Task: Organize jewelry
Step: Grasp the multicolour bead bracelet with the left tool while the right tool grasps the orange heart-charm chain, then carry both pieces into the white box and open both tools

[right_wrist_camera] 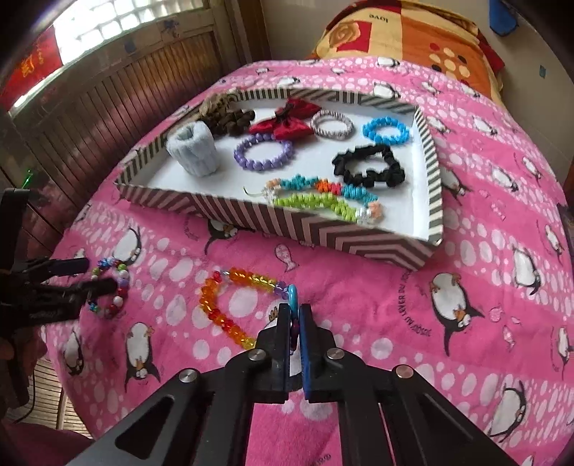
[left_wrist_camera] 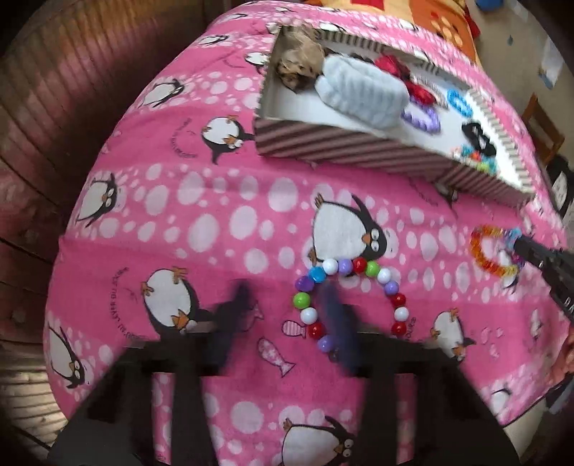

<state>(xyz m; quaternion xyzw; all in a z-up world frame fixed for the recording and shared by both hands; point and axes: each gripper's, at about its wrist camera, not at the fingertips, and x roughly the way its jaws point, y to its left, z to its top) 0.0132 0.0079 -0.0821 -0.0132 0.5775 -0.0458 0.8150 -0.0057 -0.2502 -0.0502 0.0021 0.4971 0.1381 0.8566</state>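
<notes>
A round-bead bracelet point(left_wrist_camera: 353, 299) in white, red, green, purple and blue lies on the pink penguin blanket; it also shows in the right wrist view point(right_wrist_camera: 111, 290). My left gripper point(left_wrist_camera: 287, 304) is open, its blurred fingers straddling the bracelet's left side, one finger inside the loop. My right gripper point(right_wrist_camera: 294, 315) is shut on an orange and red crystal bracelet point(right_wrist_camera: 222, 304), pinching its purple and blue end just above the blanket. That bracelet also shows in the left wrist view point(left_wrist_camera: 493, 251). The striped box point(right_wrist_camera: 323, 233) stands behind both.
The box holds a light blue wristband point(right_wrist_camera: 193, 150), a red bow point(right_wrist_camera: 283, 120), a brown scrunchie point(right_wrist_camera: 226, 114), purple point(right_wrist_camera: 263, 154), striped point(right_wrist_camera: 332, 123) and blue point(right_wrist_camera: 385, 131) bracelets, a black scrunchie point(right_wrist_camera: 369, 166) and beaded strands point(right_wrist_camera: 323, 200). A wooden wall stands left, an orange pillow point(right_wrist_camera: 412, 32) behind.
</notes>
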